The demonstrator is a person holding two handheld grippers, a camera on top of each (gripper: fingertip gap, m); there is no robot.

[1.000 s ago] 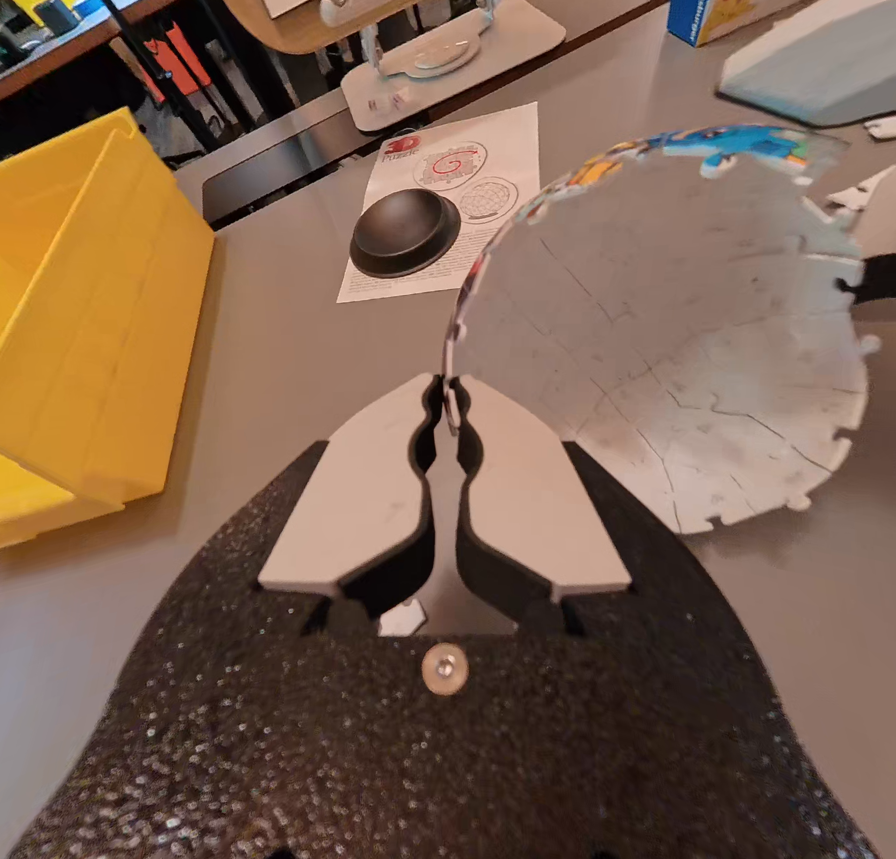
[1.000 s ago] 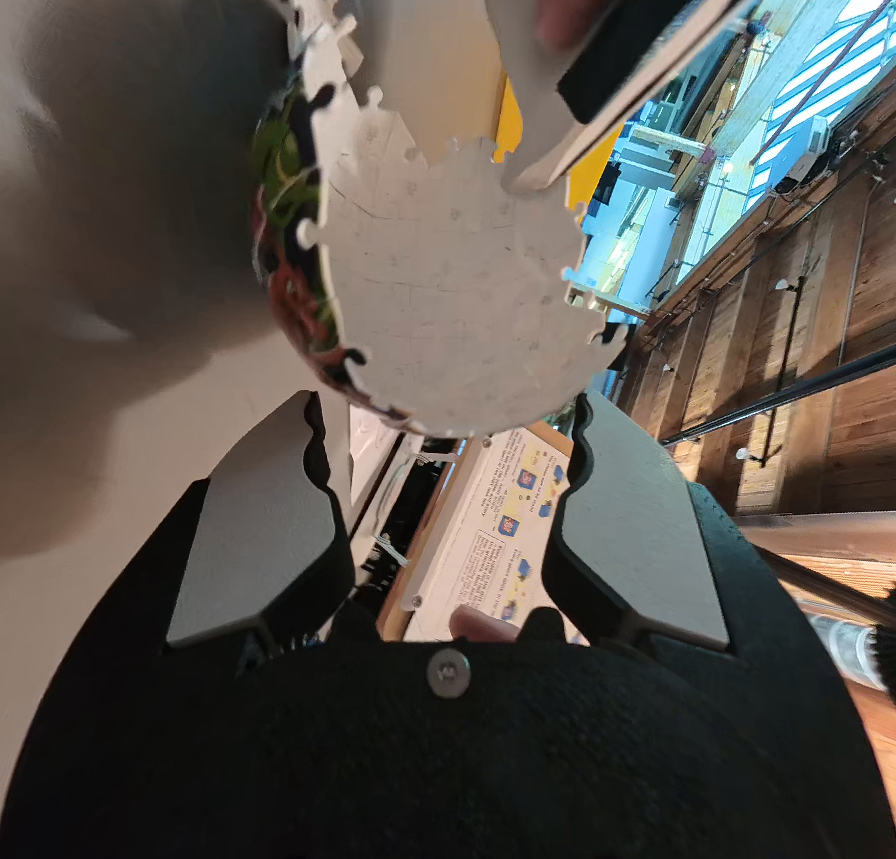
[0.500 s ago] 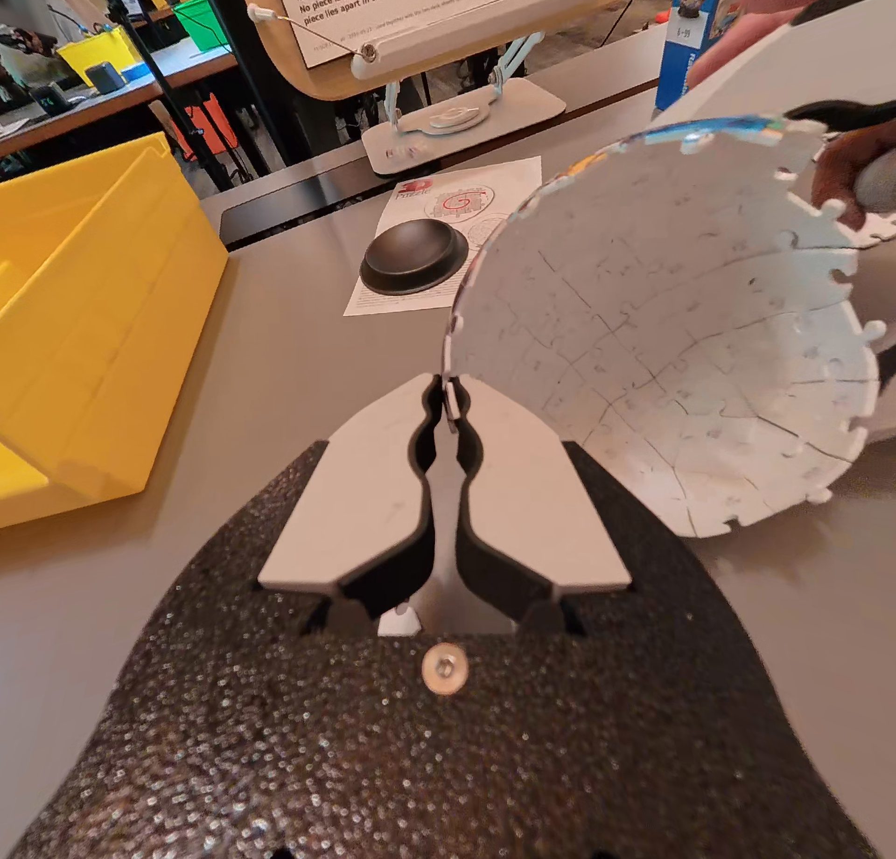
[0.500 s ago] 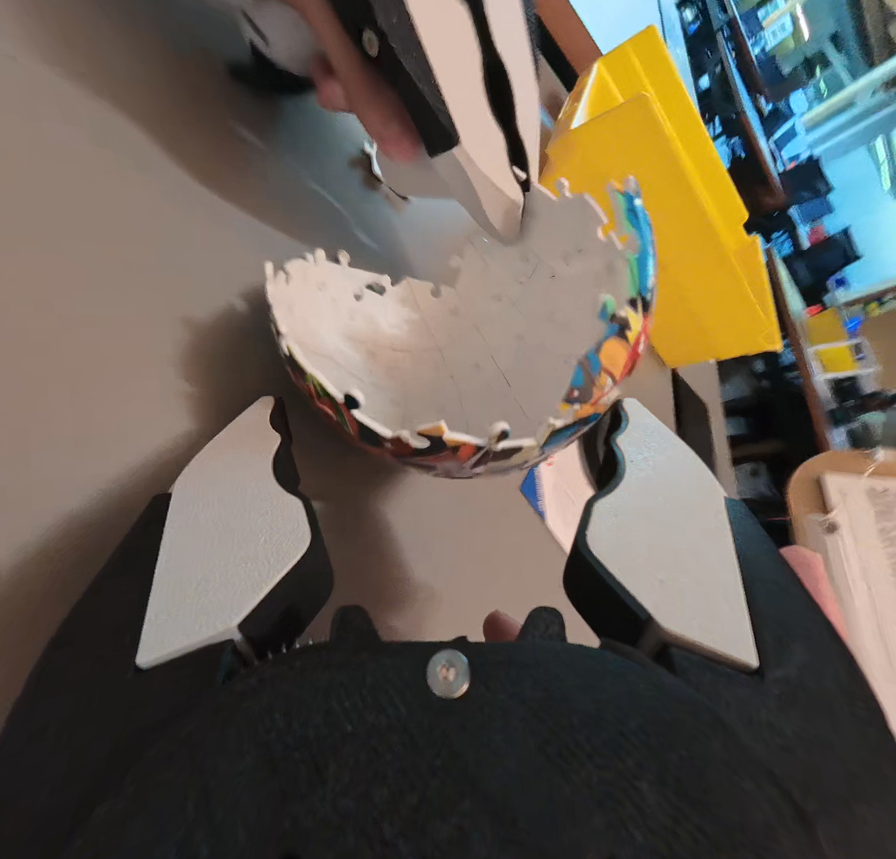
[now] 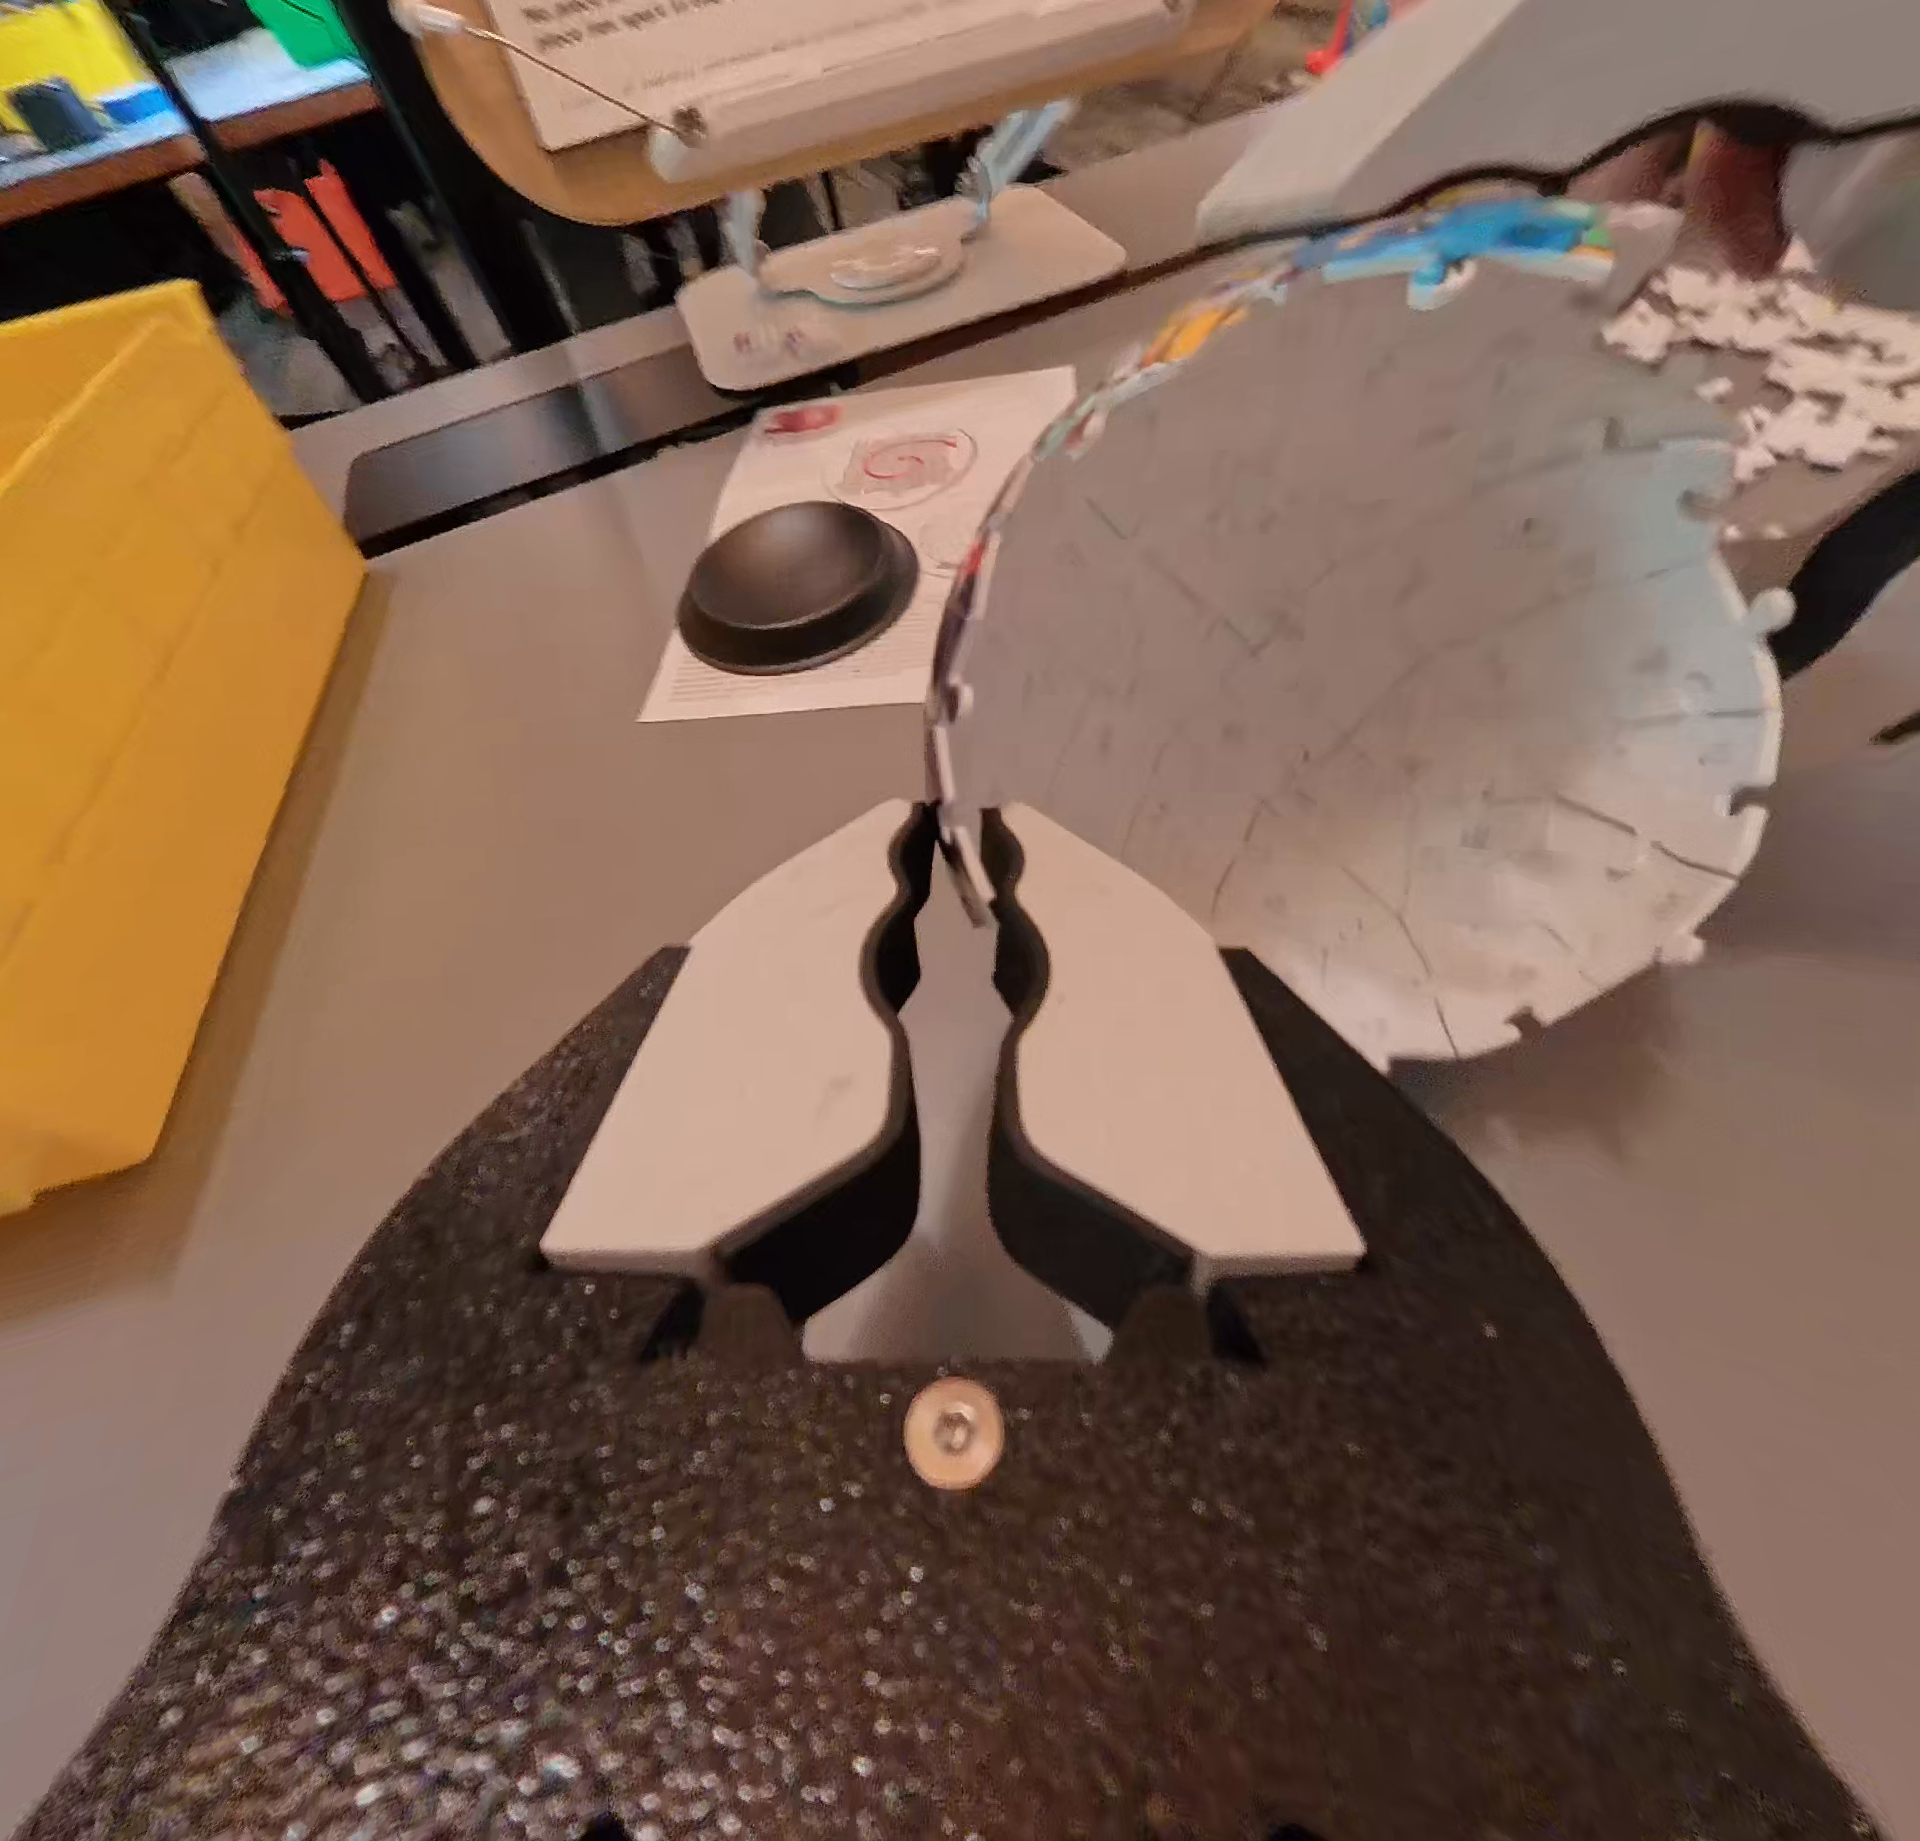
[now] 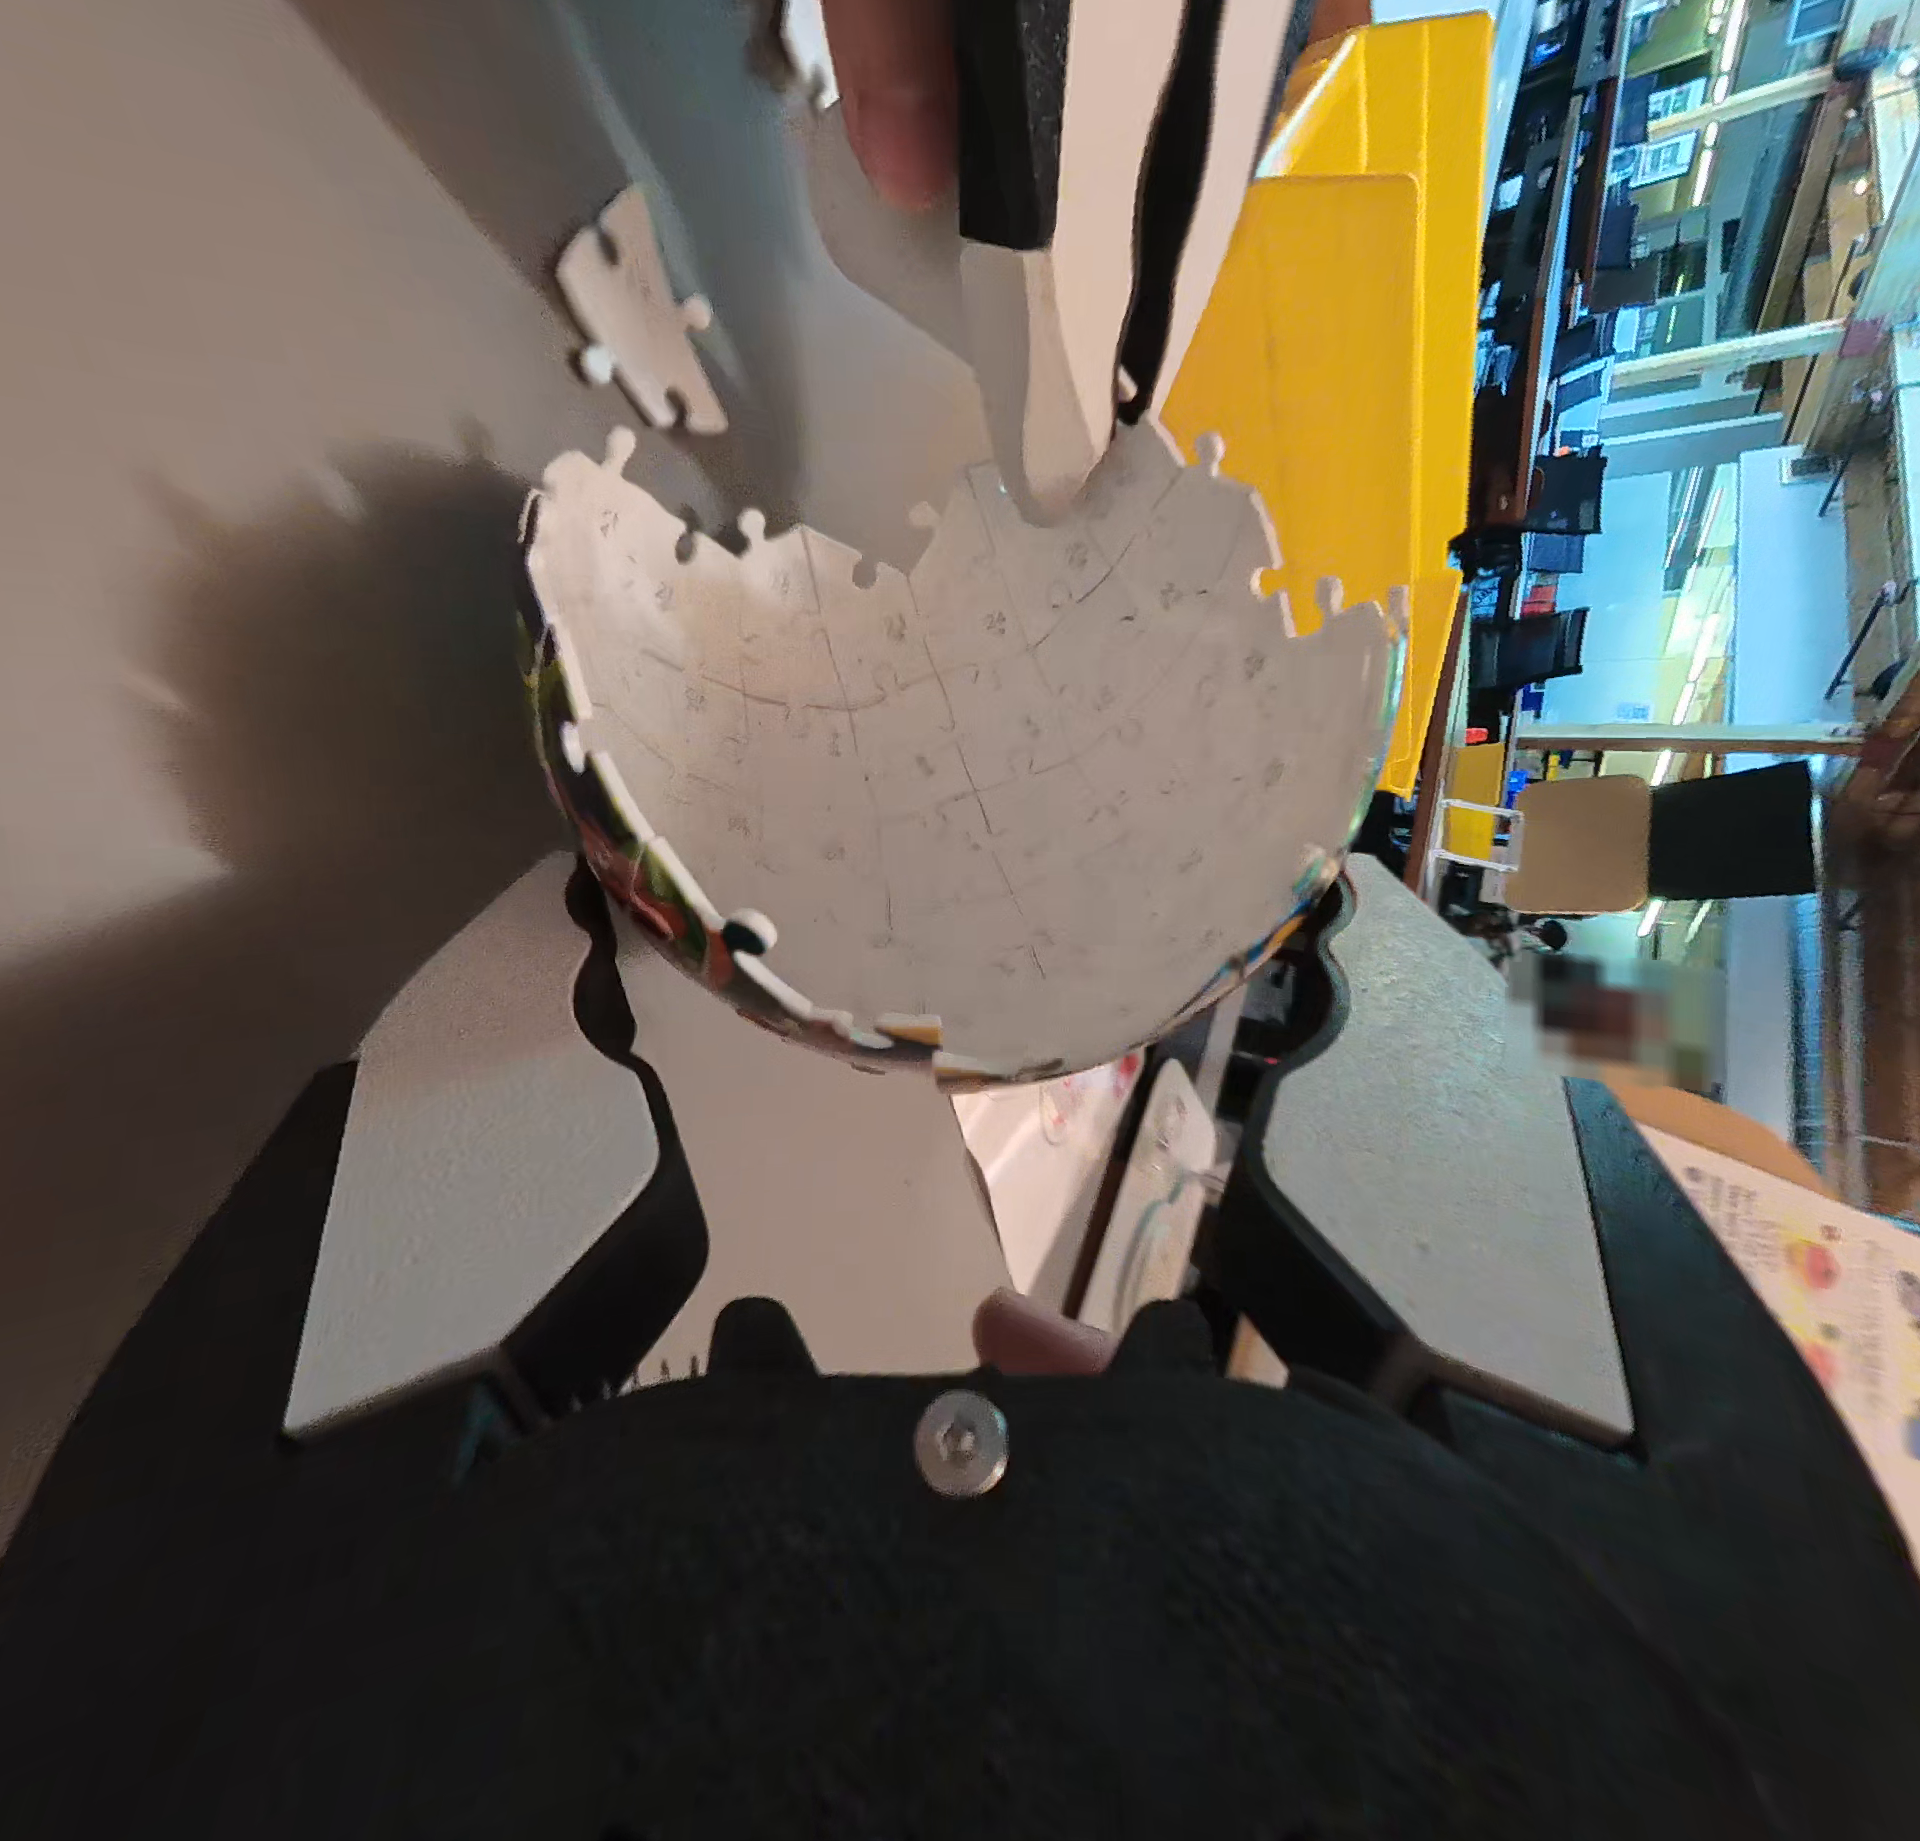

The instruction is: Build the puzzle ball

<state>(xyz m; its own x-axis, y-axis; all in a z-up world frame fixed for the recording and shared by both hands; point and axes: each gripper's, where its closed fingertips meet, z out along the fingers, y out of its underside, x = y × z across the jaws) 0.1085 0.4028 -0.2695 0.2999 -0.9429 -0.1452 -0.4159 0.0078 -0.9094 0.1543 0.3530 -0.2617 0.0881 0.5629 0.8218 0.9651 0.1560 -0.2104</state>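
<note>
The half-built puzzle ball (image 5: 1351, 731) is a white-lined shell with a colourful outside and a jagged rim. My left gripper (image 5: 956, 841) is shut on its rim and holds it tilted over the grey table (image 5: 520, 908). In the right wrist view the shell (image 6: 935, 752) sits between the spread fingers of my right gripper (image 6: 961, 887), which is open; the fingertips are at the shell's sides, and I cannot tell if they touch. The left gripper (image 6: 1086, 461) pinches the far rim there. A black round stand (image 5: 795, 591) rests on an instruction sheet (image 5: 831, 461).
A yellow bin (image 5: 156, 700) stands at the left. A pile of loose white pieces (image 5: 1818, 368) lies at the far right. A single loose piece (image 6: 639, 316) lies on the table near the shell. A sign board on a stand (image 5: 883, 264) is at the back.
My right gripper has rolled and moved in on the shell, which now sits between its fingers. My left gripper has kept its hold on the rim and raised the shell a little.
</note>
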